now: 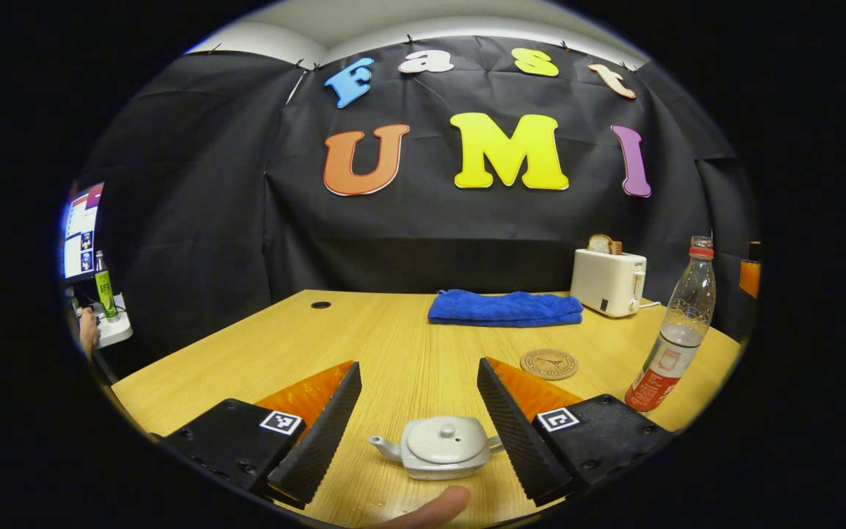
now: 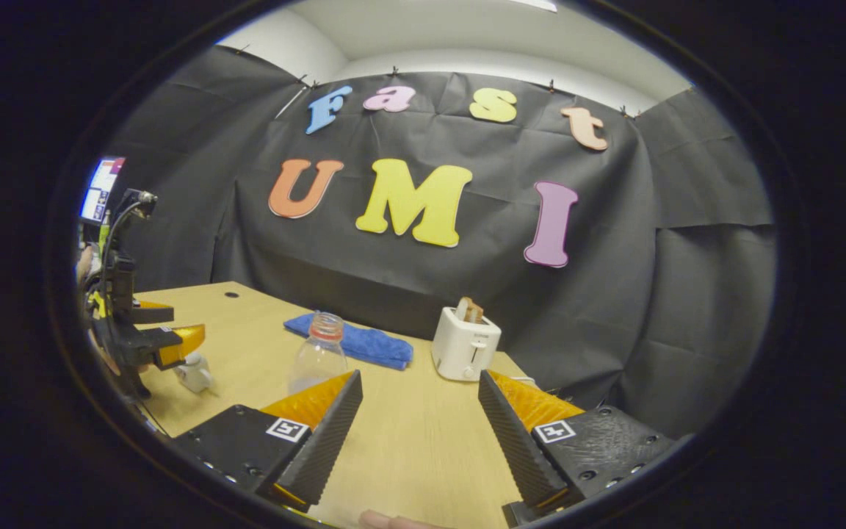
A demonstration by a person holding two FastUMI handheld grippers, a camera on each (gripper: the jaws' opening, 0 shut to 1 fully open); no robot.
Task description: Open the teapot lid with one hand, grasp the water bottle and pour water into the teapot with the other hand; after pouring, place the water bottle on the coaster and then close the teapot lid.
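Observation:
A small grey teapot (image 1: 440,447) with its lid (image 1: 446,438) on sits on the wooden table (image 1: 393,345). My left gripper (image 1: 419,422) is open, its fingers standing on either side of the teapot and apart from it. A clear water bottle (image 1: 675,334) with a red label stands uncapped at the right, and a round coaster (image 1: 548,364) lies left of it. In the right gripper view my right gripper (image 2: 419,433) is open over bare table, with the bottle (image 2: 318,355) just beyond its left finger. The left gripper (image 2: 162,345) and the teapot (image 2: 193,375) appear far left.
A folded blue cloth (image 1: 505,308) and a white toaster (image 1: 608,280) holding bread sit at the table's back. A monitor (image 1: 82,229) and a green bottle (image 1: 104,286) stand off the table at the left. A fingertip (image 1: 430,510) shows at the bottom edge.

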